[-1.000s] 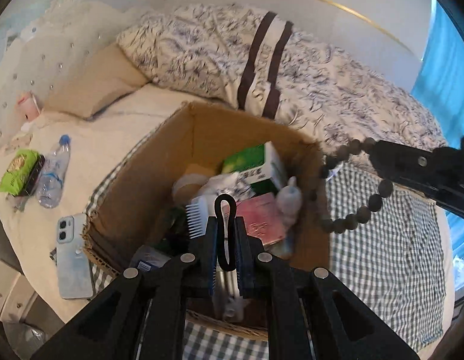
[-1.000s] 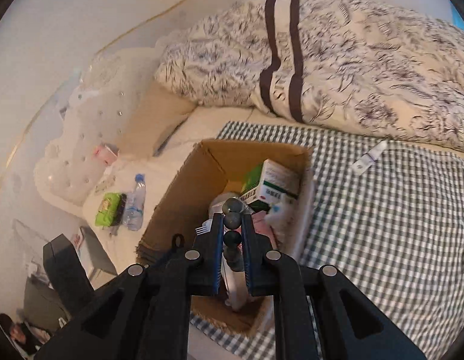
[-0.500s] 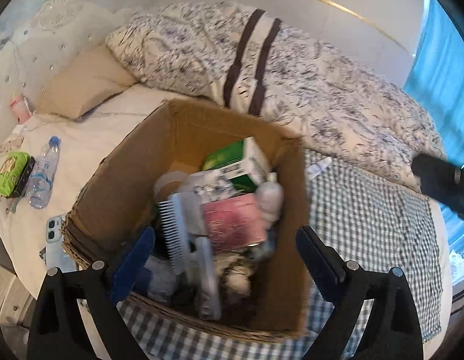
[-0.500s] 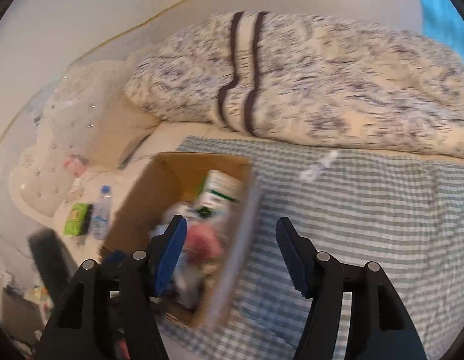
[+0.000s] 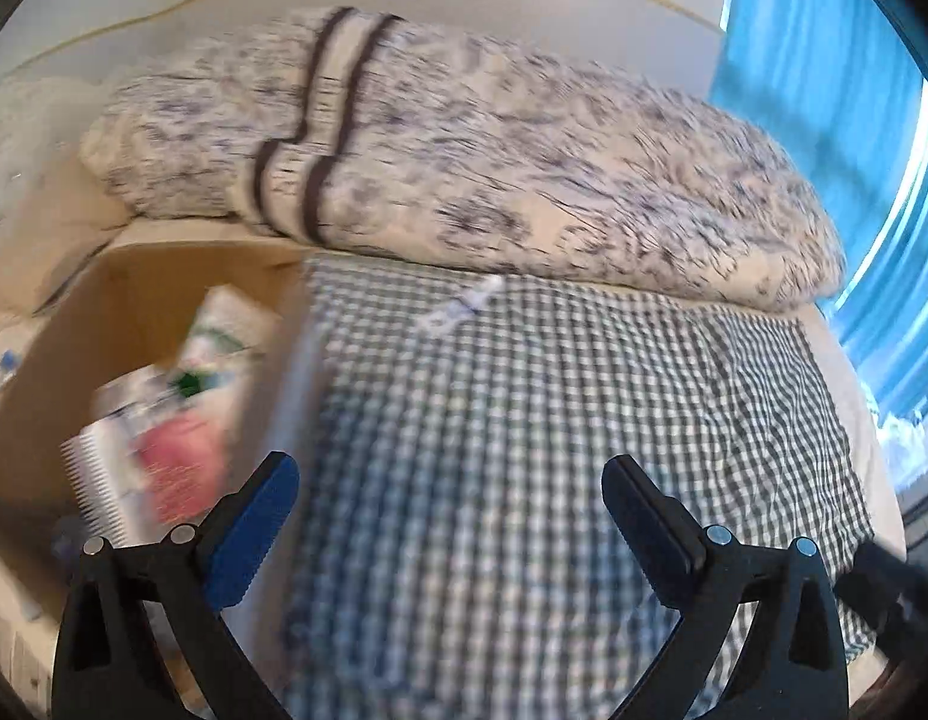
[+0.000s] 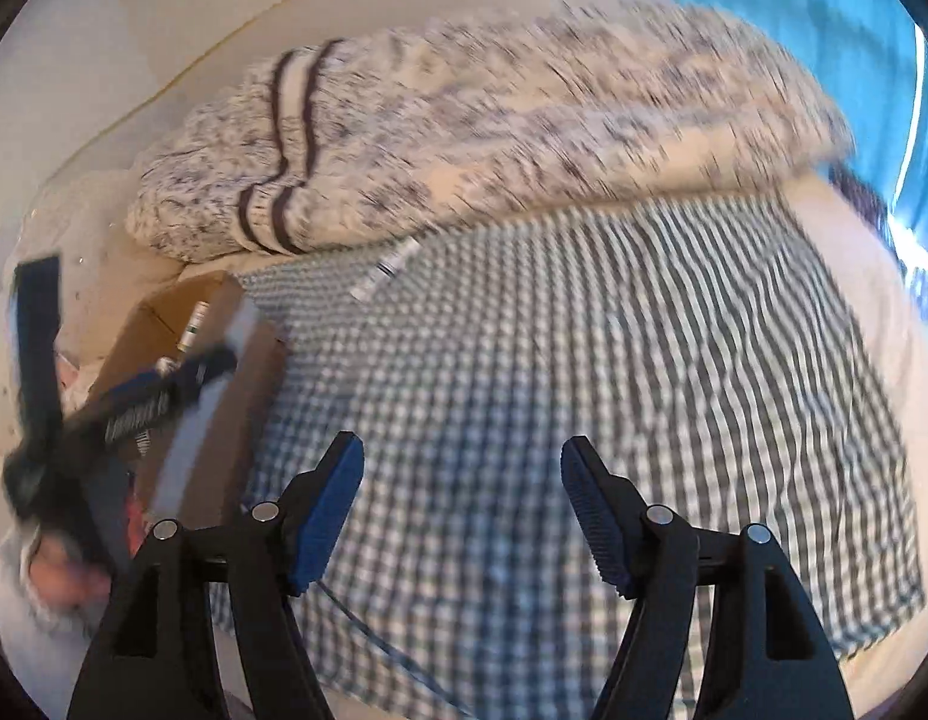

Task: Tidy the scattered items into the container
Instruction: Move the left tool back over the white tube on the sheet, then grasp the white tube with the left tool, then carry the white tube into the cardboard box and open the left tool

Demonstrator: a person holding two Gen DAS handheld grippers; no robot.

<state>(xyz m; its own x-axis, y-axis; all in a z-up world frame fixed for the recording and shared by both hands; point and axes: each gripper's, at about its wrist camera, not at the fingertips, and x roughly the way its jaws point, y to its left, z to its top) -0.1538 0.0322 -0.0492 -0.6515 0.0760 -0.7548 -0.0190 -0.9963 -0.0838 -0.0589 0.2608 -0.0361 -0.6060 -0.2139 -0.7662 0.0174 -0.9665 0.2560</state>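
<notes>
Both frames are smeared with motion blur, so fine detail is hard to call. The left hand-held gripper (image 5: pixel 449 489) has its jaws spread wide with nothing between them, hanging over the checked cloth (image 5: pixel 553 420) that covers the bed. At nine o'clock in the left wrist view sits the cardboard box (image 5: pixel 140 288), open-topped and already loaded: a white comb (image 5: pixel 95 486) at its near edge, a pink packet (image 5: pixel 182 474) just beside the comb, and a green-and-white carton (image 5: pixel 224 330) standing behind them toward the far wall of the box.

Up at twelve o'clock, a small white tube (image 5: pixel 464 306) lies alone on the checked cloth, outside the box and well apart from both tools, close to the edge of the patterned duvet (image 5: pixel 493 168) bunched along the back of the bed. A blue curtain (image 5: pixel 823 60) fills the two o'clock corner.

The right hand-held gripper (image 6: pixel 464 510) is also gaping wide and empty above the cloth. From this side the box (image 6: pixel 224 420) shows at nine o'clock, with the other tool blurred in front of it, and the tube (image 6: pixel 386 270) rests at about eleven o'clock, near the duvet's hem. Its label is too blurred to read.
</notes>
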